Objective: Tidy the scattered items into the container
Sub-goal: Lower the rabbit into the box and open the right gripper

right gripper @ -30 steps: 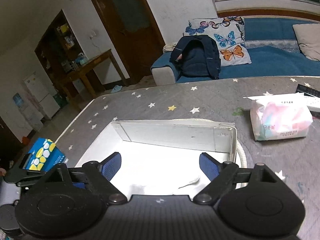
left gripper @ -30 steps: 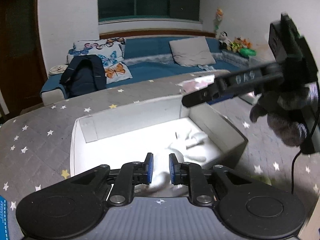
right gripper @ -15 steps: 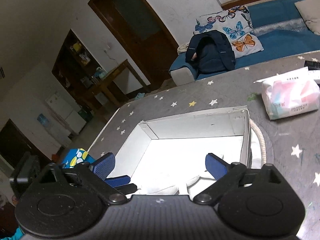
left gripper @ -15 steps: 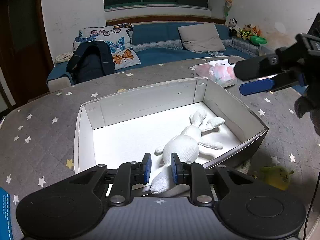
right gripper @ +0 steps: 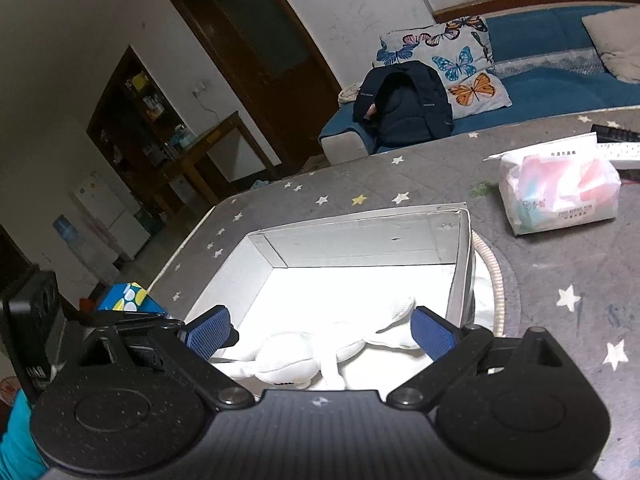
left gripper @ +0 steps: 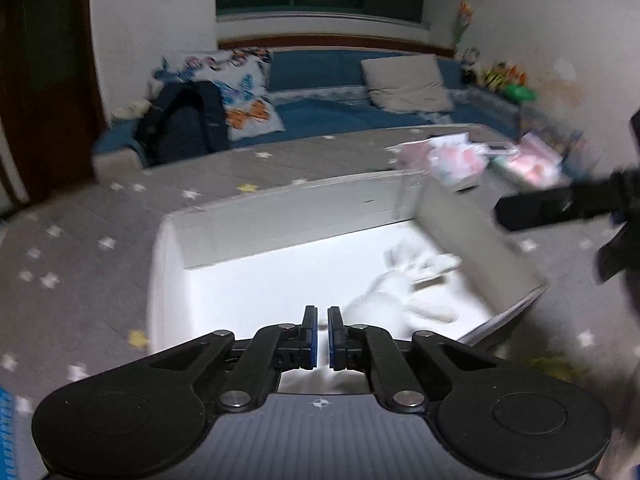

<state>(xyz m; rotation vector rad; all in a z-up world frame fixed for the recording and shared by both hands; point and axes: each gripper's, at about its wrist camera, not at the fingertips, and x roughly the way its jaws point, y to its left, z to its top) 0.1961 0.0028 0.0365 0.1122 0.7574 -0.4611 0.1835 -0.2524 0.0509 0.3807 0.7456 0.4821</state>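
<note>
A white open box (left gripper: 280, 216) (right gripper: 360, 236) stands on the grey star-patterned table. A white plush rabbit (left gripper: 404, 292) (right gripper: 320, 356) lies inside it, toward the near right corner. My left gripper (left gripper: 322, 338) hangs over the box's near edge with its jaws almost together and nothing between them. My right gripper (right gripper: 320, 330) is open and empty, above the rabbit; it also shows at the right of the left wrist view (left gripper: 560, 208). A yellow-green item (left gripper: 556, 364) lies blurred on the table to the right of the box.
A tissue pack (right gripper: 560, 192) (left gripper: 452, 160) lies right of the box, with a dark remote (right gripper: 616, 134) behind it. A blue patterned box (right gripper: 128, 300) sits at the table's left edge. A sofa with a backpack (right gripper: 404, 108) lies beyond the table.
My left gripper has shut further and drawn back off the rabbit, which lies loose in the box. My right gripper has risen slightly, still open. The left wrist view is blurred by motion.
</note>
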